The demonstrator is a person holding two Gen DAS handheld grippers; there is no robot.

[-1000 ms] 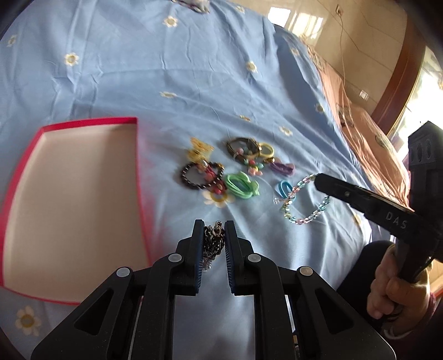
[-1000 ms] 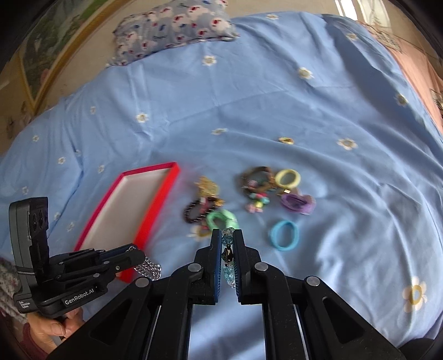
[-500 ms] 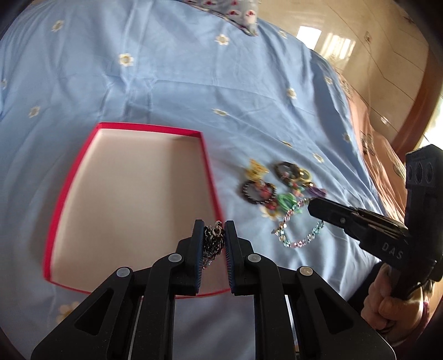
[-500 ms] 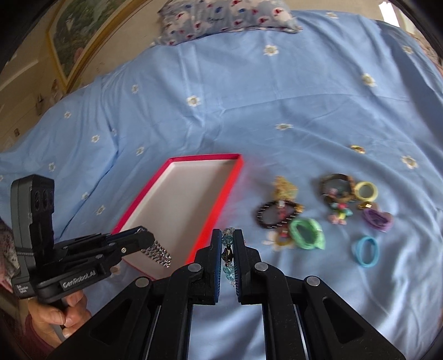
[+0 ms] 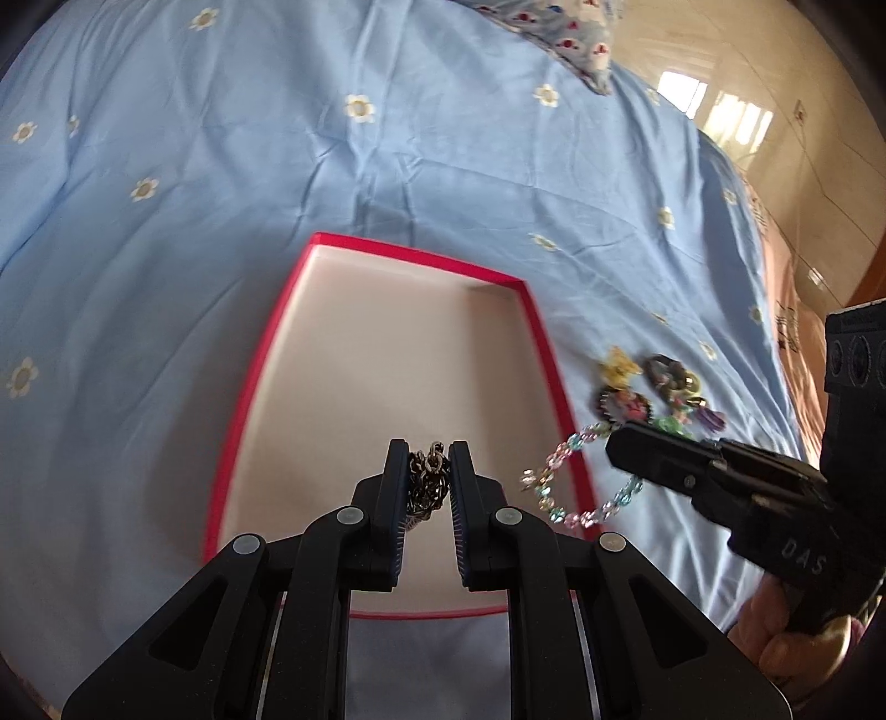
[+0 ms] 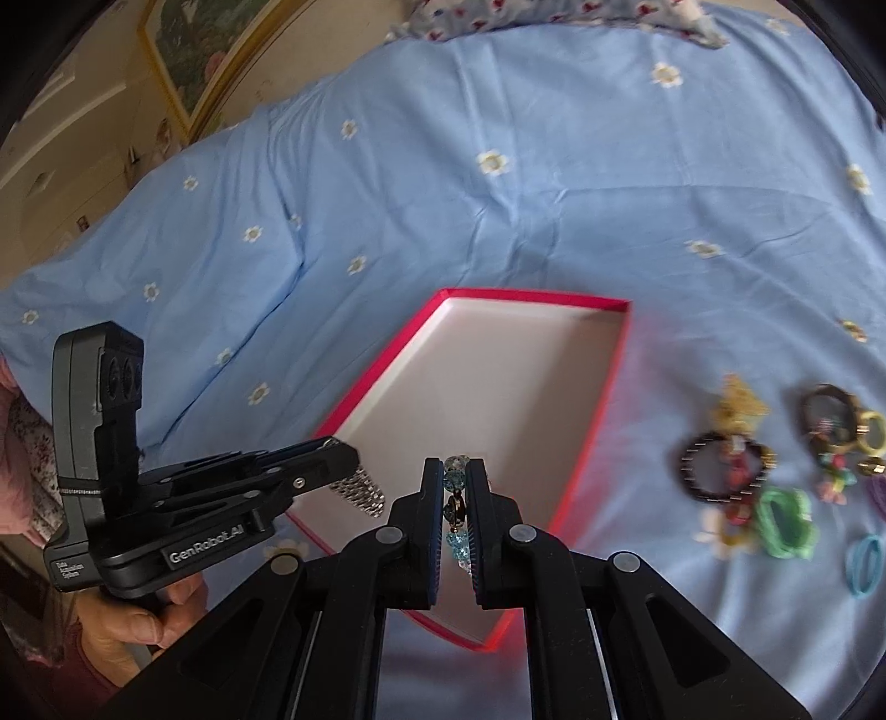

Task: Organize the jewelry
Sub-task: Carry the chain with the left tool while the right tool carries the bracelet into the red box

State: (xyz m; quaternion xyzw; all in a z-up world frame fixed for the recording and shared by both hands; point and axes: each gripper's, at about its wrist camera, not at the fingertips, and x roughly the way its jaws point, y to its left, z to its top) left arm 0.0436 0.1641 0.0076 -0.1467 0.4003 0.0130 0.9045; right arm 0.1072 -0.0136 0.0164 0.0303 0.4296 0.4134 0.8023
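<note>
A shallow red box with a pale inside (image 5: 387, 354) lies on the blue bedspread; it also shows in the right wrist view (image 6: 498, 376). My left gripper (image 5: 425, 454) is shut on a dark metal chain (image 5: 427, 482) and holds it above the box's near half. The chain hangs from the left gripper in the right wrist view (image 6: 360, 490). My right gripper (image 6: 457, 471) is shut on a pastel bead bracelet (image 6: 457, 498). The bracelet (image 5: 559, 487) dangles over the box's right rim.
A pile of loose jewelry and hair ties (image 6: 775, 482) lies on the bedspread right of the box, also in the left wrist view (image 5: 653, 387). A patterned pillow (image 5: 554, 33) lies at the far end. The bed's edge and floor are at the right.
Both grippers have moved left from the jewelry pile toward the box, each carrying its piece. The chain now hangs over the box and the bracelet over its right rim.
</note>
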